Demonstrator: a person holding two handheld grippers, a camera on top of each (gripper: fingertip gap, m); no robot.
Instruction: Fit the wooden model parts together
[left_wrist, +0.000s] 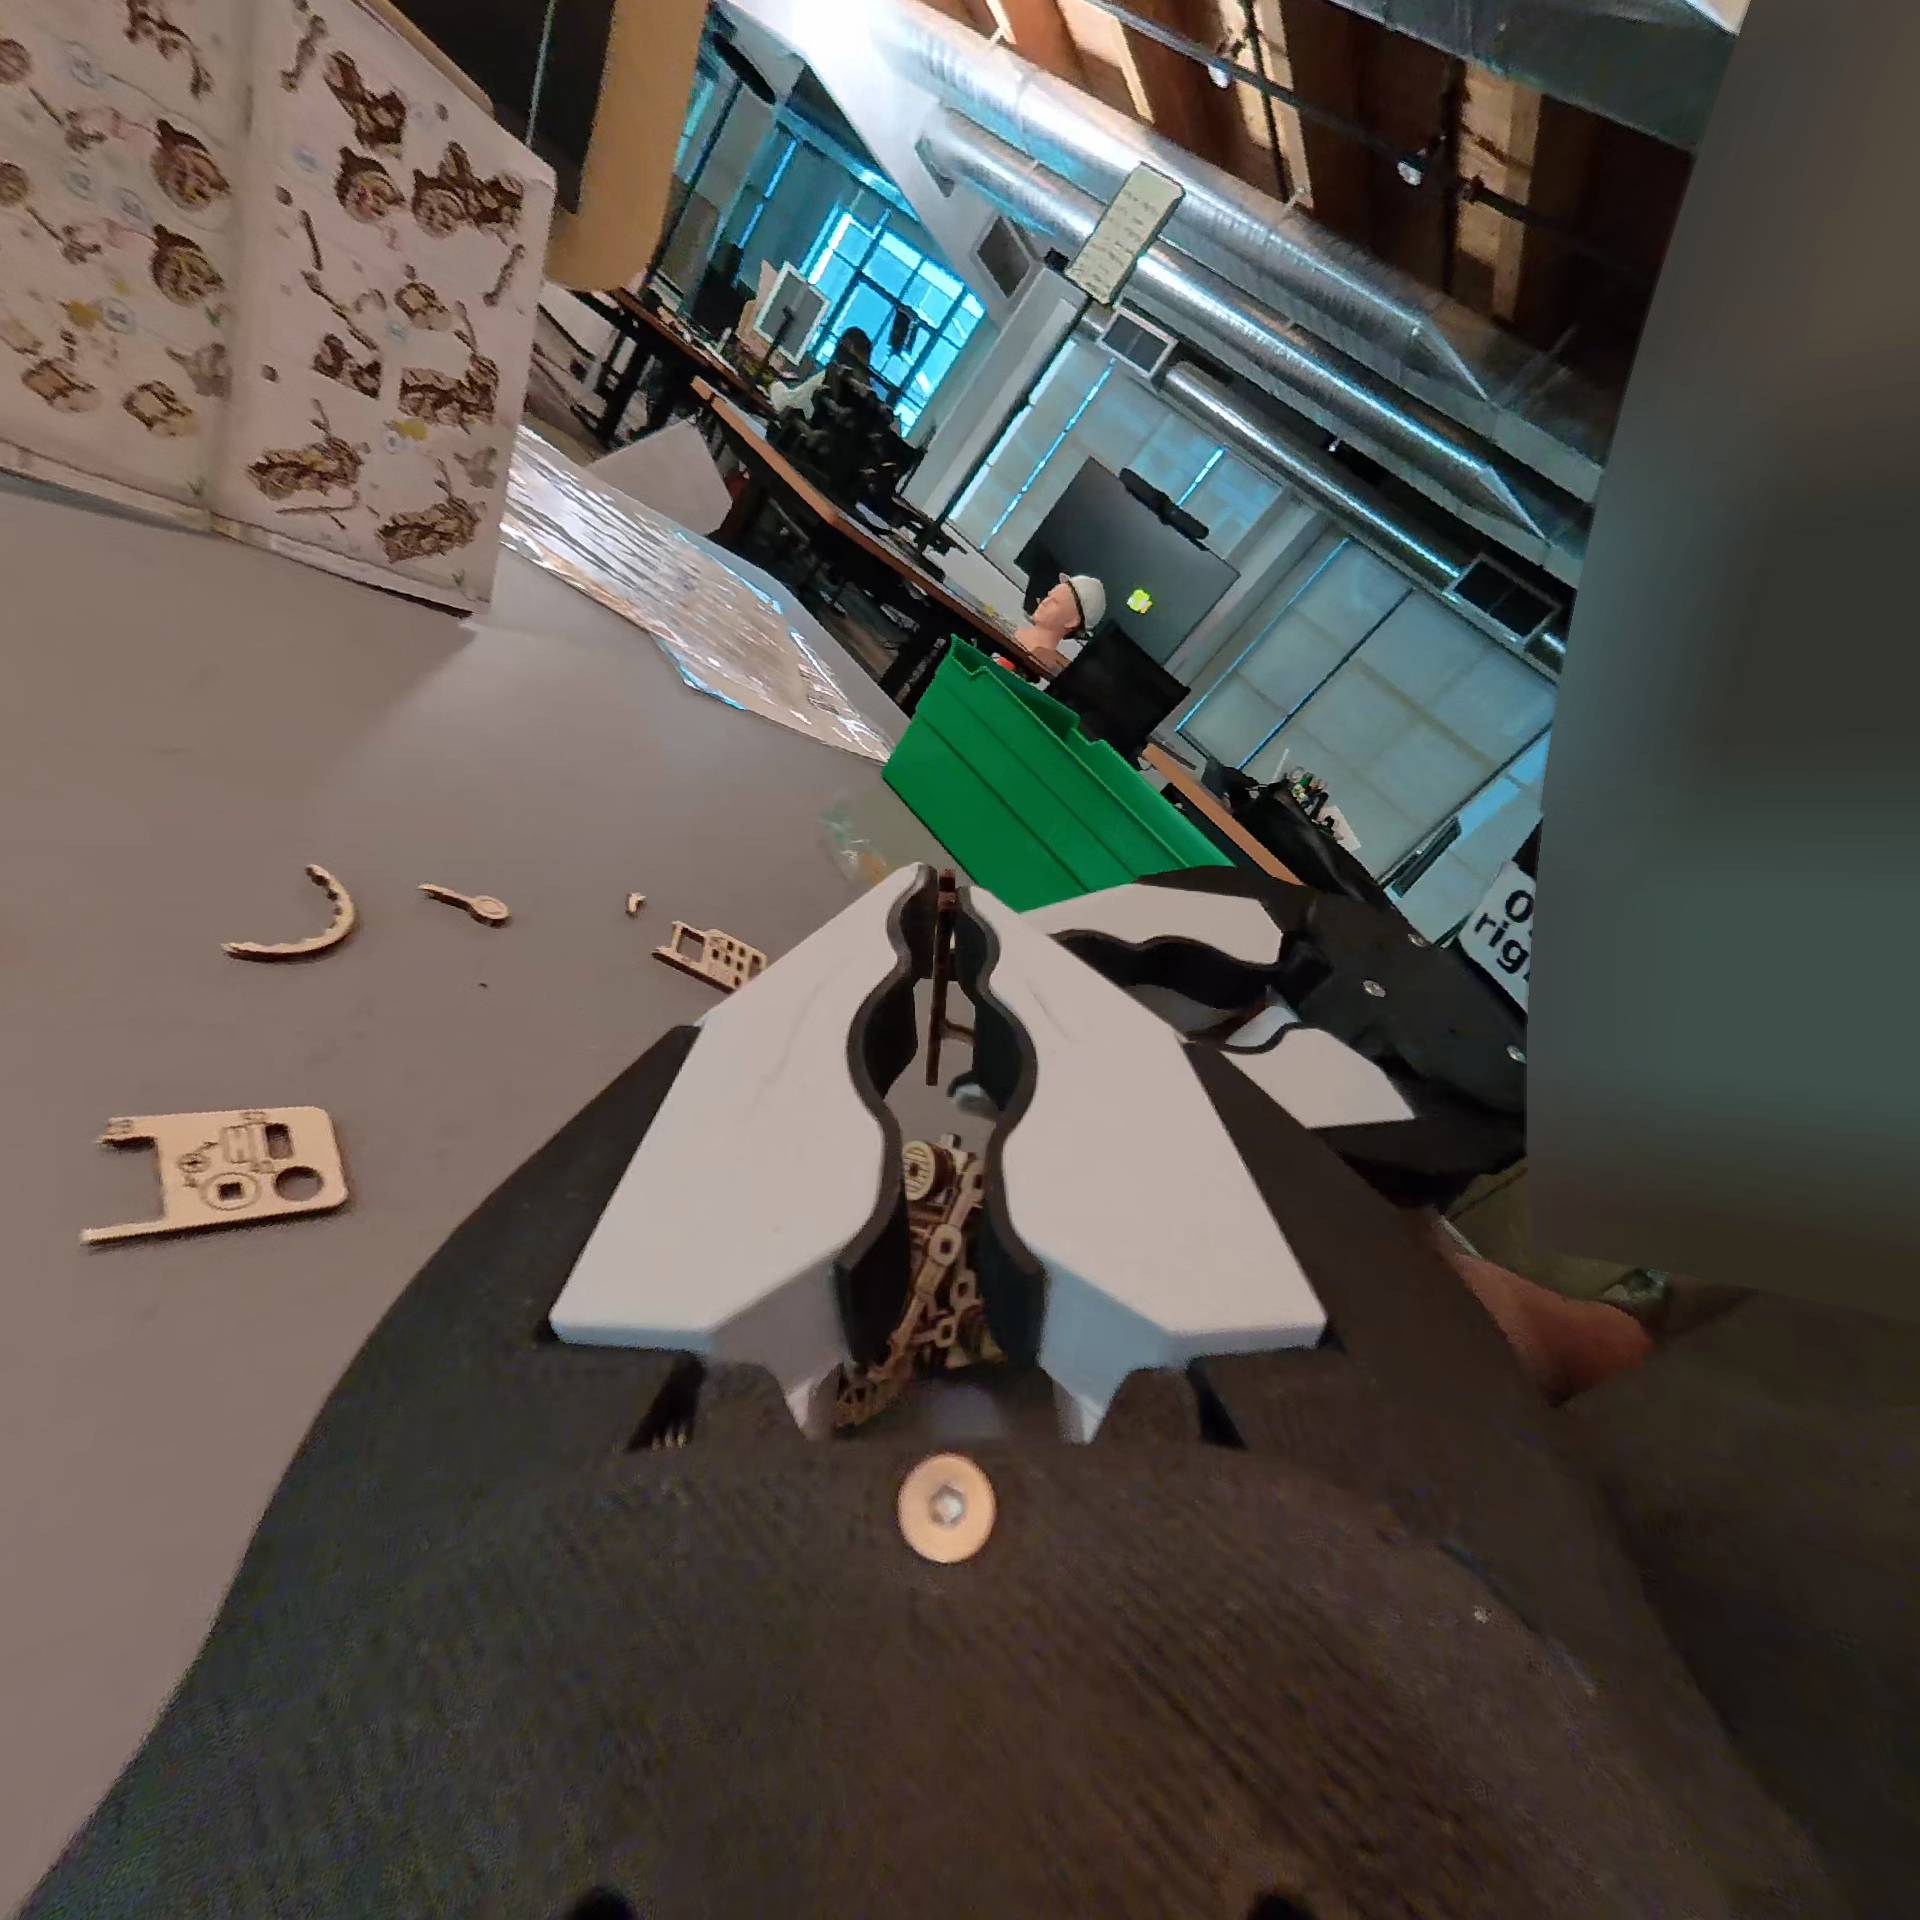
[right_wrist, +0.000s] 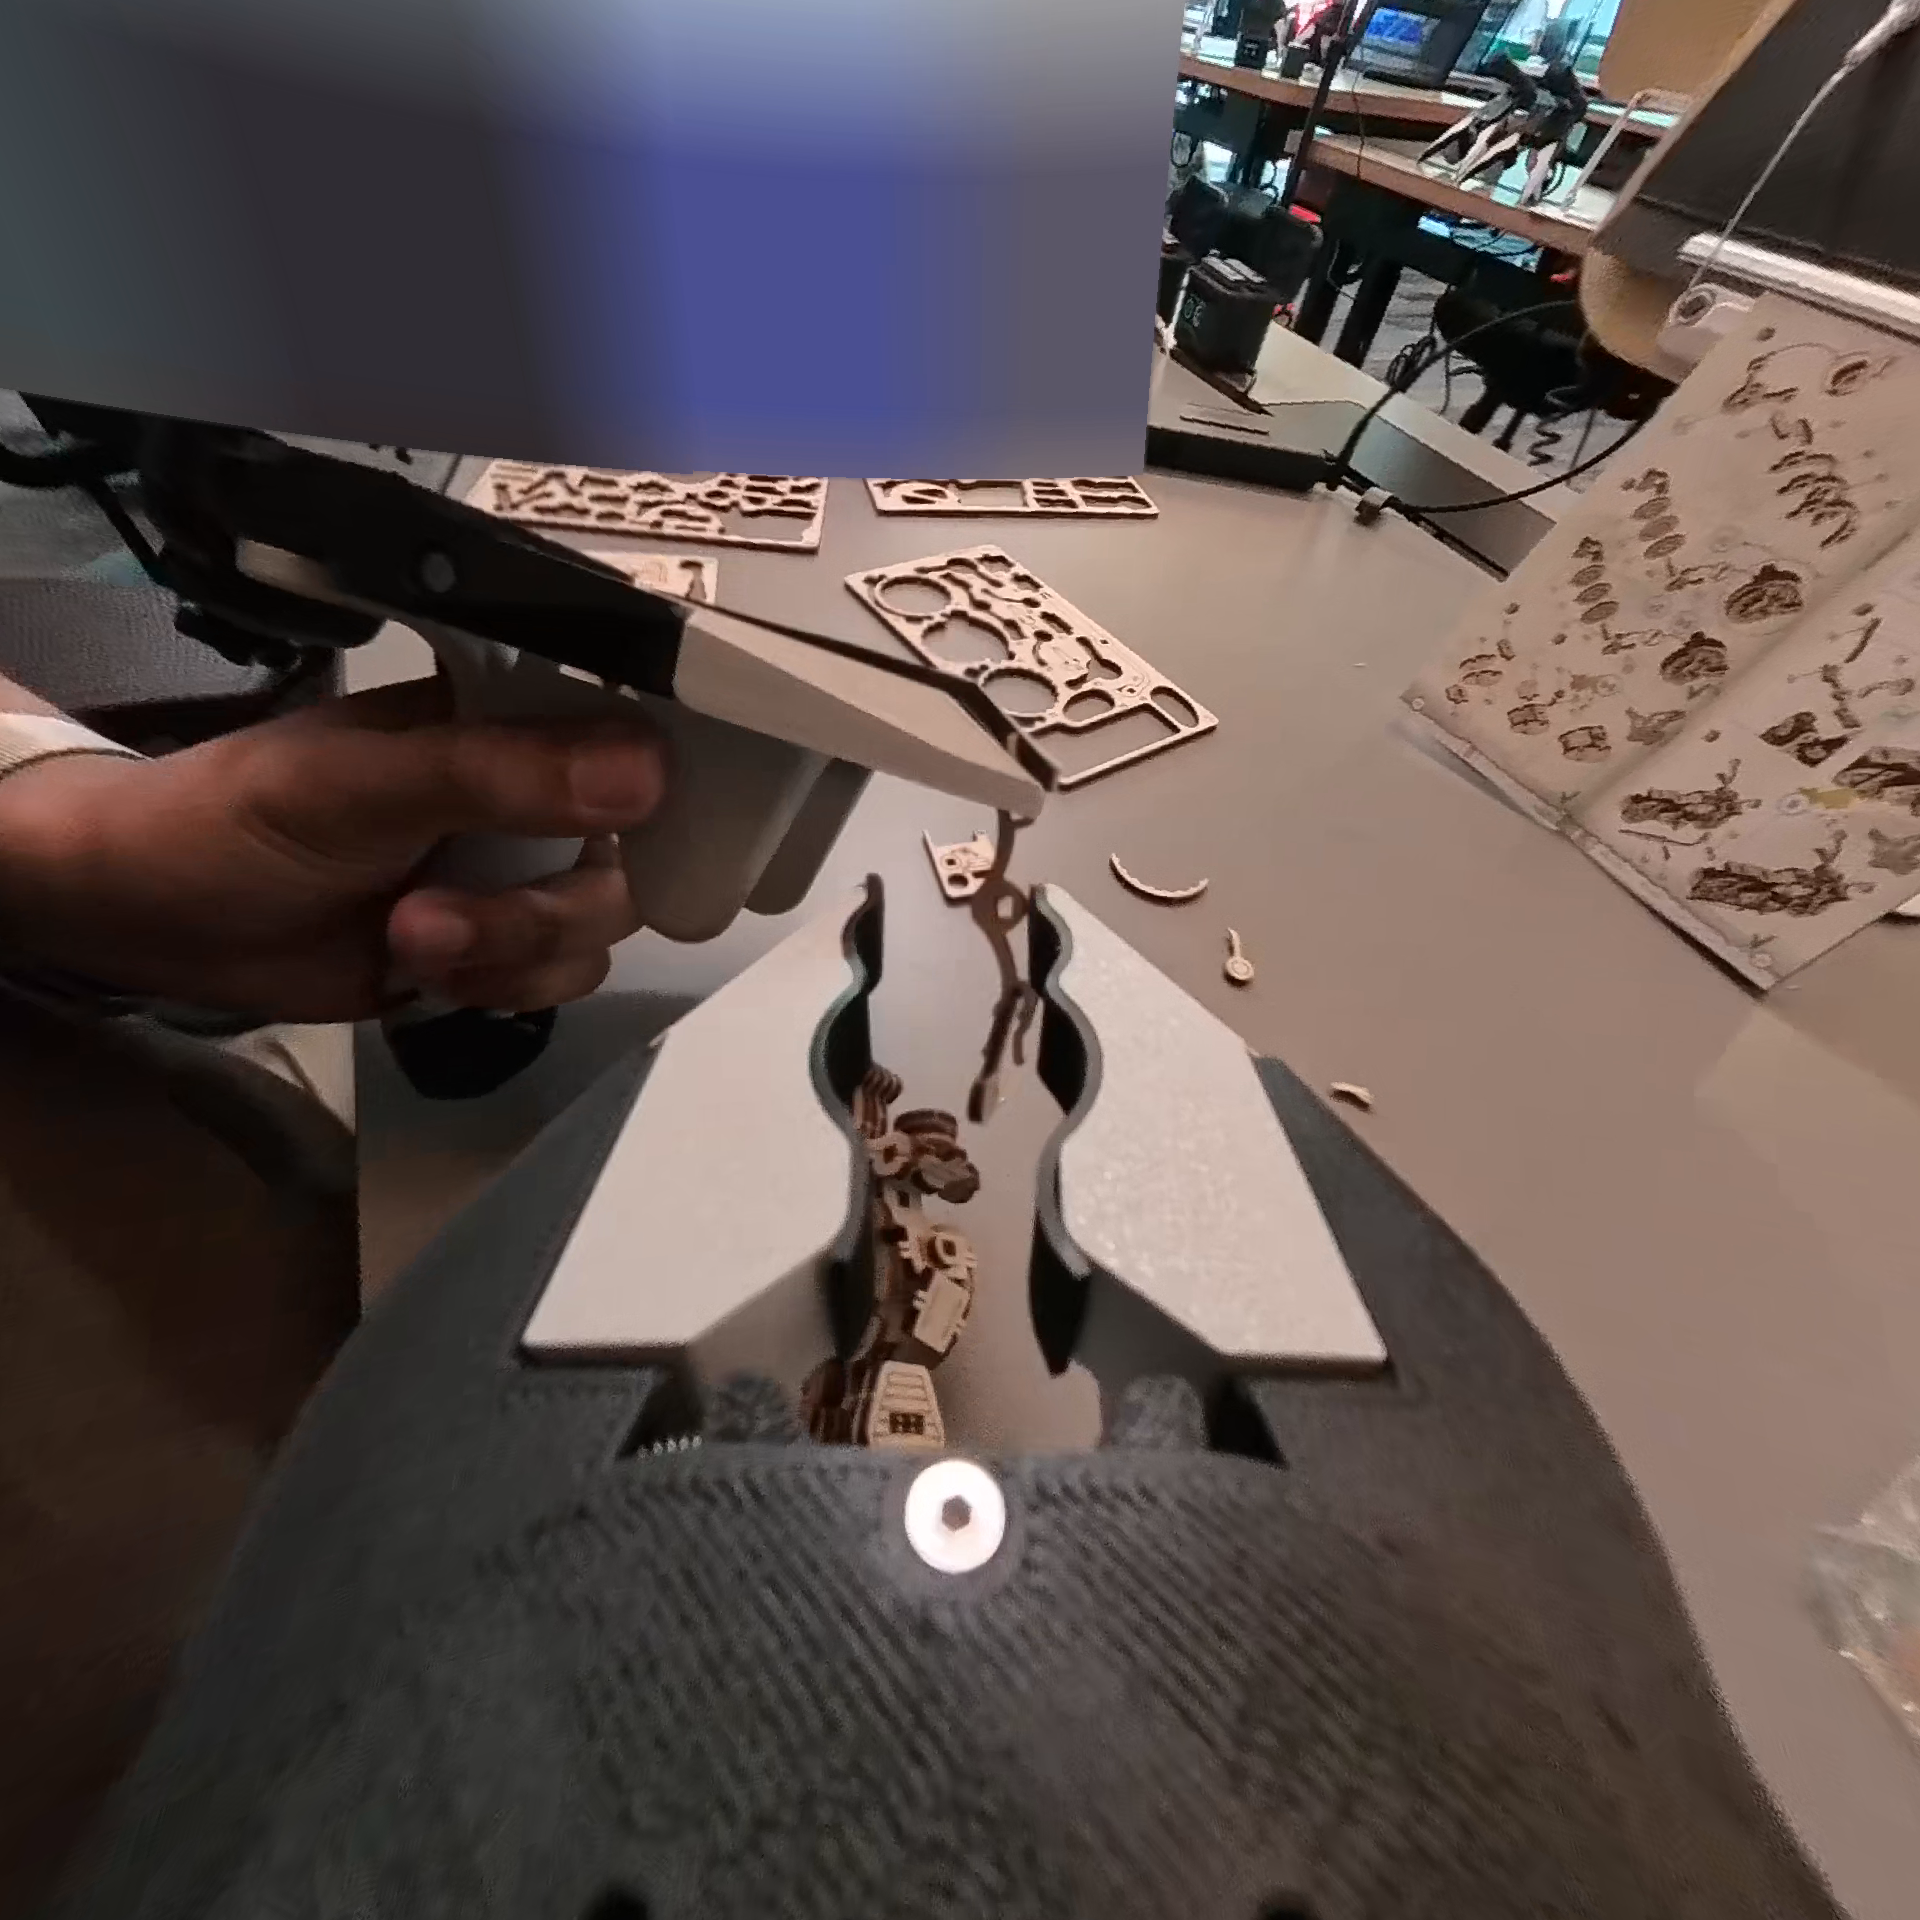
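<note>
My left gripper (left_wrist: 940, 883) is shut on a thin, long wooden strip (left_wrist: 938, 971), seen edge-on between its tips. In the right wrist view the left gripper (right_wrist: 1029, 795) comes in from the left, held by a hand, and the strip (right_wrist: 1000, 966) hangs down into the gap of my right gripper (right_wrist: 956, 904). The right gripper's jaws stand apart. A dark, partly built wooden model (right_wrist: 914, 1247) shows low in that gap, close to the left finger; it also shows in the left wrist view (left_wrist: 935, 1278). I cannot tell what holds it.
Loose parts lie on the grey table (left_wrist: 312, 727): a curved piece (left_wrist: 296, 930), a round-headed pin (left_wrist: 468, 902), a flat plate (left_wrist: 223, 1169), a small gridded piece (left_wrist: 712, 951). Punched-out sheets (right_wrist: 1039, 649) lie farther back. A propped instruction sheet (right_wrist: 1714, 748) and a green bin (left_wrist: 1018, 790) stand nearby. The grippers are tip to tip, or close to it. Left tips and right tips are each some 12 cm from the flat plate (left_wrist: 223, 1169). It turns up in the right wrist view (right_wrist: 962, 859) as well.
</note>
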